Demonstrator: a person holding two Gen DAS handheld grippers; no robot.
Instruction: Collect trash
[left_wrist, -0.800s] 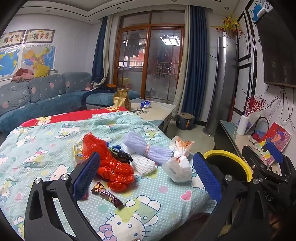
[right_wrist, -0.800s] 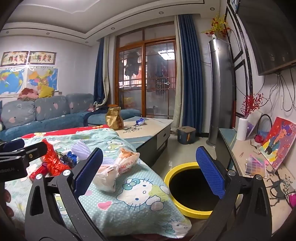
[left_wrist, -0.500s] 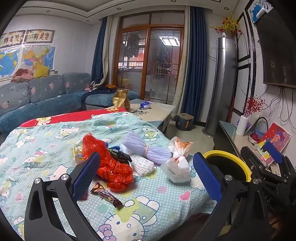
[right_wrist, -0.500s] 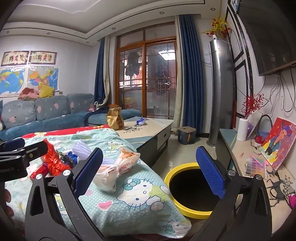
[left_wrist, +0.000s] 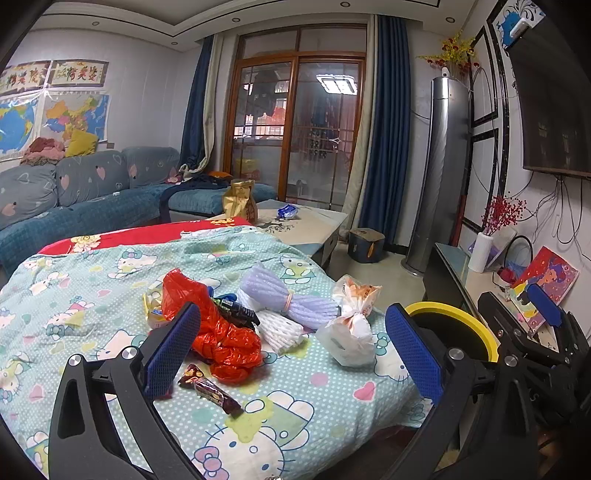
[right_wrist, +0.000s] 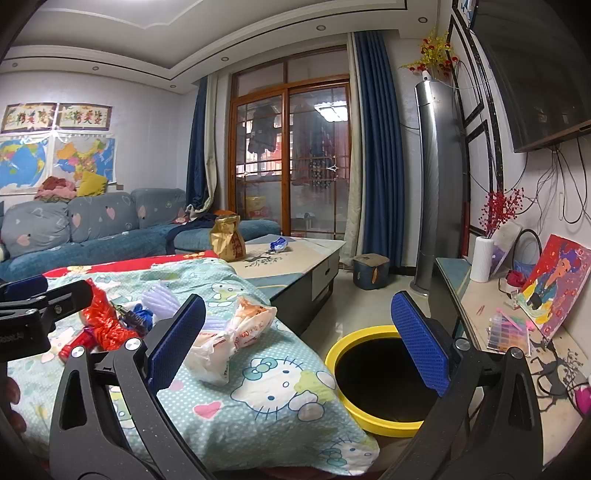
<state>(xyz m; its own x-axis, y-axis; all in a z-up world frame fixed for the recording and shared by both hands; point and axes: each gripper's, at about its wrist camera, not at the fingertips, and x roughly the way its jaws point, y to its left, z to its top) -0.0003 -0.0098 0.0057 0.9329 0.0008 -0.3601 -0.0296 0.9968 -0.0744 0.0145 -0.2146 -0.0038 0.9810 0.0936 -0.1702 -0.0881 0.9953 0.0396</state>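
— Where are my claws?
— Left claw (left_wrist: 291, 354) and right claw (right_wrist: 299, 339) both spread wide, gripping nothing, poised for a pick. Nearest, the white snack bag (right_wrist: 229, 336); beyond, the red plastic bag (left_wrist: 218, 332) on the blanket-covered table (left_wrist: 92, 295).
— The bin?
— The yellow-rimmed bin (right_wrist: 373, 373) beside the table looks empty.

Little can be read here. Two framed banners (right_wrist: 55, 117) on the wall above the maps (right_wrist: 55, 160) carry large Chinese characters, too blurred to make out. The white plastic bag (right_wrist: 236, 332) on the bedspread (right_wrist: 273, 387) bears red print that stays illegible. The gold bag (right_wrist: 227, 238) on the tabletop (right_wrist: 295, 254) shows a red label, unreadable. The bedspread is printed with Hello Kitty figures, without legible words.
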